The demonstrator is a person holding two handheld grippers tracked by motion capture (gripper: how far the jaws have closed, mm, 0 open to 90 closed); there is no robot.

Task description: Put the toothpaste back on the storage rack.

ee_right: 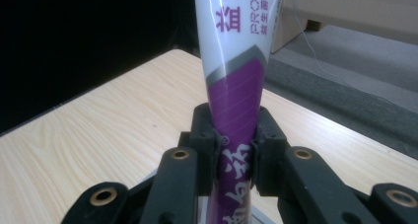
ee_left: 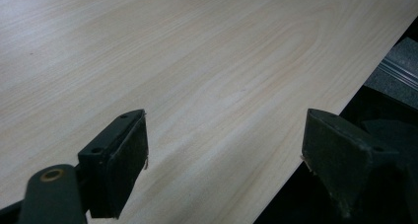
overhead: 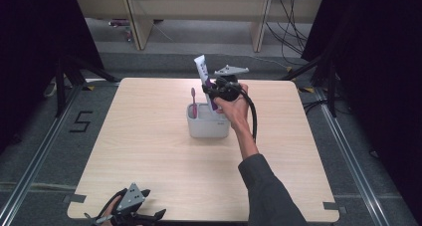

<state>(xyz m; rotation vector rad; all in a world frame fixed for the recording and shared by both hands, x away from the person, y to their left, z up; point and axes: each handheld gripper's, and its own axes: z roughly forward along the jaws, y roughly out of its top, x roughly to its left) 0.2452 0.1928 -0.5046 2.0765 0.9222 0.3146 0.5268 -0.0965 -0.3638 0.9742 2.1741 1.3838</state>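
Here the right gripper reaches forward, jaws clamping the toothpaste tube; left gripper jaws wide.

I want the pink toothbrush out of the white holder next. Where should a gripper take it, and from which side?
Grip the toothbrush on its upper handle, the part standing clear above the white holder. It stands nearly upright in the holder's left end, so probably come down from above on its left, away from the toothpaste tube that the right gripper clamps, then lift straight up.

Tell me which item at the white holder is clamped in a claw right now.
The white-and-purple toothpaste tube: the right claw is shut on it. The pink toothbrush stands free in the holder.
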